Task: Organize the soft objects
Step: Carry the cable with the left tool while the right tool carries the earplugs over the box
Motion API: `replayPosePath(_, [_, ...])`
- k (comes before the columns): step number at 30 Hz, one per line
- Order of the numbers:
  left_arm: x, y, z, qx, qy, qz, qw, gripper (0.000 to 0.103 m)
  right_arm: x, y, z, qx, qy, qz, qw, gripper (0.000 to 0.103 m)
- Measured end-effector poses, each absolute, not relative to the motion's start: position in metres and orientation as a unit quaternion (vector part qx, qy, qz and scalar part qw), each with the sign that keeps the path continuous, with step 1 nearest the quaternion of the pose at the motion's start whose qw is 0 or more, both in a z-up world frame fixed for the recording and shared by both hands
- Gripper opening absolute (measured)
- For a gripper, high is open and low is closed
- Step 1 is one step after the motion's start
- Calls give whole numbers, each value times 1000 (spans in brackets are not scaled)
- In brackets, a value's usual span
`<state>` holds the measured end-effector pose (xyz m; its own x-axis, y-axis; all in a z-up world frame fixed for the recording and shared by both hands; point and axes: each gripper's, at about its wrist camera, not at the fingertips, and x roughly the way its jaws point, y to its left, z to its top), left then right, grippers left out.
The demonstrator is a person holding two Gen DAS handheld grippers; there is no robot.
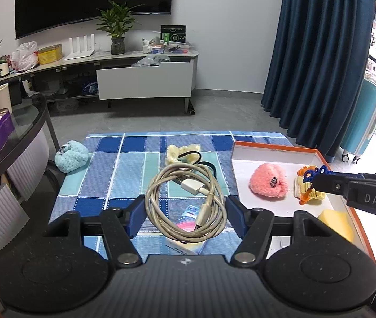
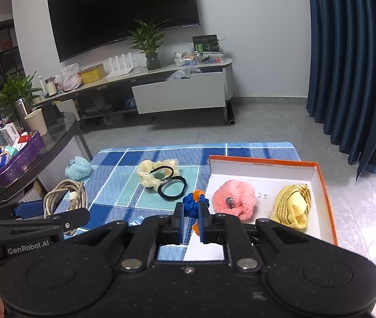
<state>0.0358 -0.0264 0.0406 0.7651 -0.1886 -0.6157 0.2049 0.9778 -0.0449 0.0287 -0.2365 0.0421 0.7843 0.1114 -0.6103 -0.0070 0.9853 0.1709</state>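
Soft items sorted into a box, one blue-and-orange knot at a time

At centre of the right wrist view, the right gripper [image 2: 190, 221] has its fingers clamped on a blue-and-orange braided cord [image 2: 194, 205], held over the near left edge of the orange-rimmed box [image 2: 325, 185], where a pink pompom [image 2: 234, 201] and a yellow knit piece [image 2: 294, 206] already lie. In the left wrist view, the left gripper [image 1: 185, 216] has its fingers spread wide apart around a coiled grey cable [image 1: 188, 204] lying on the checked cloth [image 1: 124, 169] of the bench. A cream scrunchie [image 2: 156, 172], black hair ties [image 2: 172, 186] and a pale blue pompom [image 1: 71, 156] wait outside the box. If released here, the cord could fall on the rim and land outside.
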Motion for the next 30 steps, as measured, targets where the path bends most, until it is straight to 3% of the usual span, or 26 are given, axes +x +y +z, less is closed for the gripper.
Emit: replayPosePath(30, [41, -80, 34, 34, 330, -164, 929, 65, 14, -290, 39, 98, 325, -24, 940, 14])
